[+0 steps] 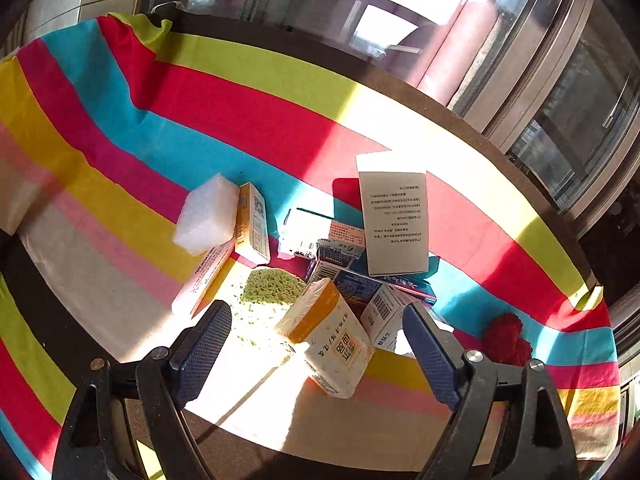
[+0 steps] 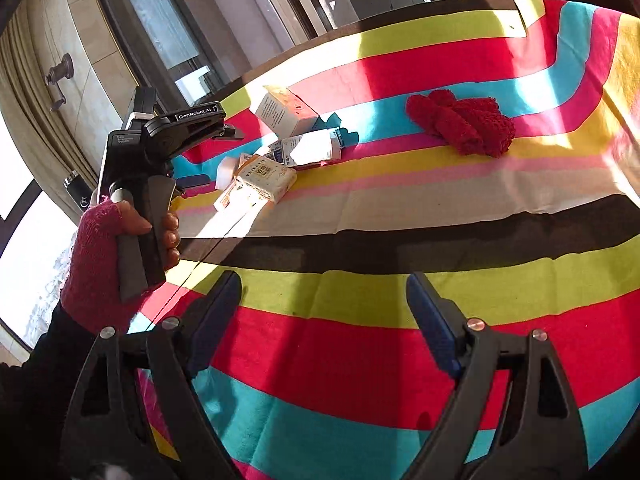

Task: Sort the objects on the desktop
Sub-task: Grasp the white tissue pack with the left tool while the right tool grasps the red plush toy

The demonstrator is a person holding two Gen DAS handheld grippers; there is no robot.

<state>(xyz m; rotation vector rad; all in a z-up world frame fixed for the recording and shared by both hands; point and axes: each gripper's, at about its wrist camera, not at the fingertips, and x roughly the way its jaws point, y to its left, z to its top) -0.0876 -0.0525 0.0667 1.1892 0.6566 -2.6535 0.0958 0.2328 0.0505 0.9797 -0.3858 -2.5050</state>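
The left hand-held gripper [image 1: 316,344], blue textured pads spread, hovers released over a soft tissue pack [image 1: 326,338] with orange print. Behind lie a porous green sponge [image 1: 272,286], white foam block [image 1: 206,216], cardboard boxes [image 1: 394,216] and red knitted cloth [image 2: 462,120] on the striped cloth-covered table [image 1: 240,112]. The right hand-held gripper [image 2: 324,320] gapes empty. "GenRobot.AI" marks the left one's body.

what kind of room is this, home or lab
Most likely a home, by a sunny window: a table under a striped cloth, large glazed windows, a curtain, and household clutter such as a tissue pack.
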